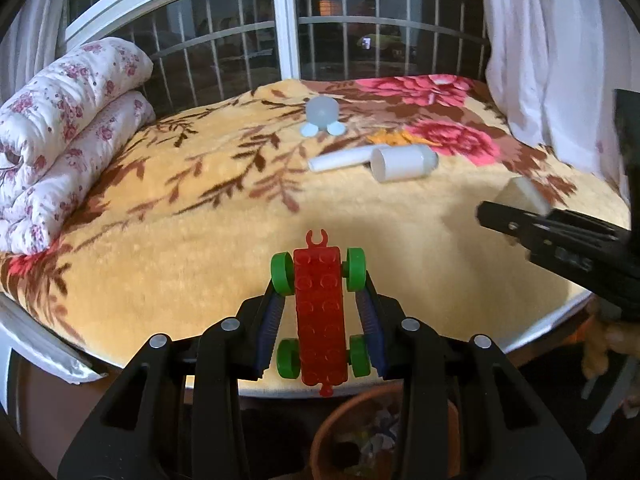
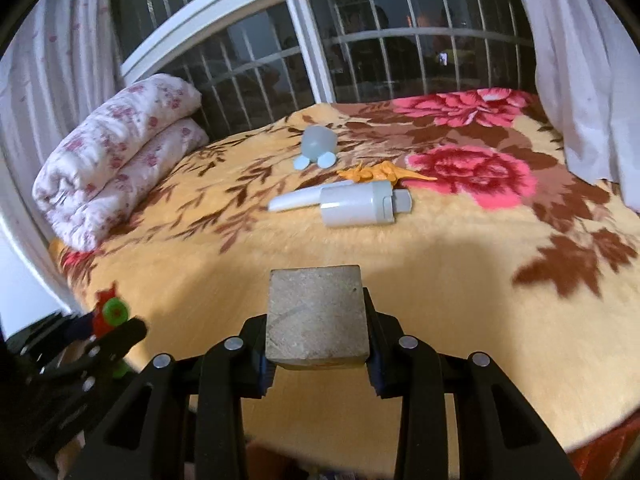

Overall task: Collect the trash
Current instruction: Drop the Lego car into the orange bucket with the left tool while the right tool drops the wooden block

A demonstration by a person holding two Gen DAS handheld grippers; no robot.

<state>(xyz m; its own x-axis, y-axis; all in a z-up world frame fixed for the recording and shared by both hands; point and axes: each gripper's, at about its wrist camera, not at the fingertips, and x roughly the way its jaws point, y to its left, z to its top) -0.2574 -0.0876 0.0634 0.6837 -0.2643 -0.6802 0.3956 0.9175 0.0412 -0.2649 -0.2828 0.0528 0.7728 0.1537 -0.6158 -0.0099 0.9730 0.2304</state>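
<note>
Over the bed, the left hand-held gripper [image 1: 320,312] clamps a red-and-green brick toy car [image 1: 319,312], the right hand-held gripper [image 2: 318,320] a tan block [image 2: 318,320], blurred in the other's view

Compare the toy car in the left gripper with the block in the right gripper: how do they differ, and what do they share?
The toy car is red studded plastic with green wheels; the block is a plain, dull tan cube. The toy car is long and narrow, lying along the left gripper; the block is squat, filling the right gripper. Both are clamped and held off the blanket.
</note>
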